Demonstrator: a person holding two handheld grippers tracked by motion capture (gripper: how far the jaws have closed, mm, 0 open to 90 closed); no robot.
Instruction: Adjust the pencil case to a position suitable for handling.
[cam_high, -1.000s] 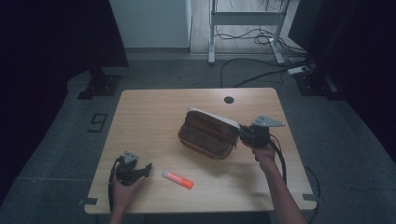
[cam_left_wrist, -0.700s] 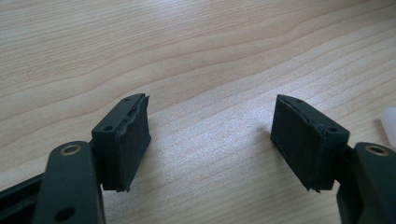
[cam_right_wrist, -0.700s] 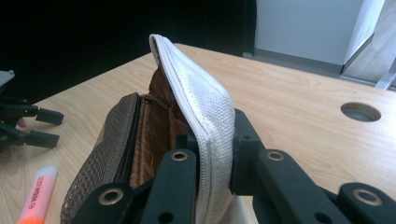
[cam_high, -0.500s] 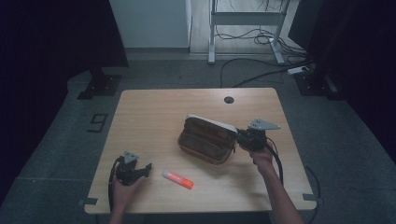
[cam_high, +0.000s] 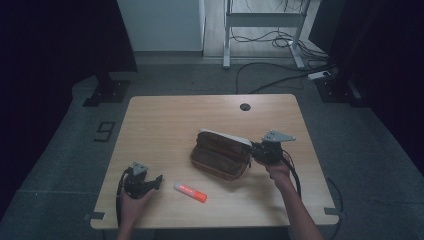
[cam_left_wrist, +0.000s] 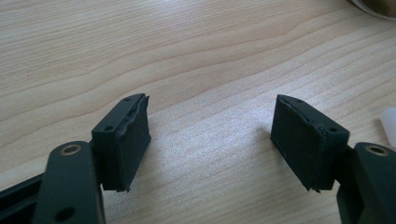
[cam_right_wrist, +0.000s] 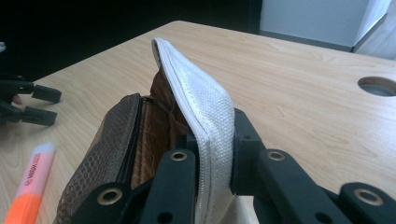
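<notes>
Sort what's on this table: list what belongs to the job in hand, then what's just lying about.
In the job:
- pencil case, white flap pinched by the right tongs
- orange highlighter, between the case and the open left tongs

Lying about:
- cables on the floor
- desk frame behind the table

Dim room; grey carpet floor (cam_high: 165, 80); wooden table (cam_high: 165, 125); metal desk frame (cam_high: 260, 30) behind.
</notes>
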